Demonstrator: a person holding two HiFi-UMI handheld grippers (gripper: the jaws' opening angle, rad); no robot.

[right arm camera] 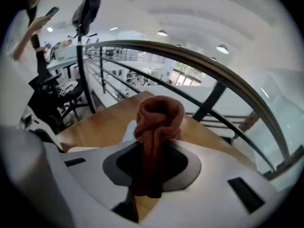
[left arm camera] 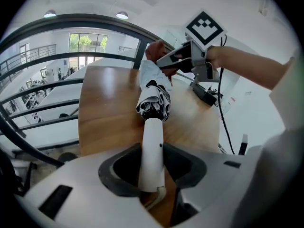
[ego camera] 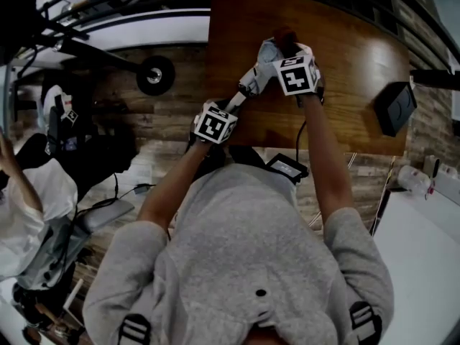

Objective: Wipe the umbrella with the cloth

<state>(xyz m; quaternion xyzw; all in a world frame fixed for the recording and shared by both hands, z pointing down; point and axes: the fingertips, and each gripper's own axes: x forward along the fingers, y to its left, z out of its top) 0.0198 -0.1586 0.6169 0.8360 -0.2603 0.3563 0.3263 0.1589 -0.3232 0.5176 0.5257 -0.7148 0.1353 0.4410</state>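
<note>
- Rust-brown knitted cloth [right arm camera: 158, 127] is clamped, bunched and upright, between the jaws of the right gripper [right arm camera: 154, 167].
- The white handle of a folded umbrella [left arm camera: 152, 146] is grasped by the left gripper [left arm camera: 153, 167], with a pad pressed on either side of it.
- The umbrella is held above the wooden table [ego camera: 359, 70], slanting away from the left gripper with its black-and-white canopy farthest out.
- The cloth is set against the canopy's far end, as seen in the left gripper view.
- Both forearms are stretched forward out of grey sleeves [ego camera: 352, 250]. The right arm is reached farther over the table, and the left is kept bent nearer the body.
- Both grippers are pointed forward and downward.
- A black device [ego camera: 395, 108] is seen near the table's right edge, well apart from the umbrella.
</note>
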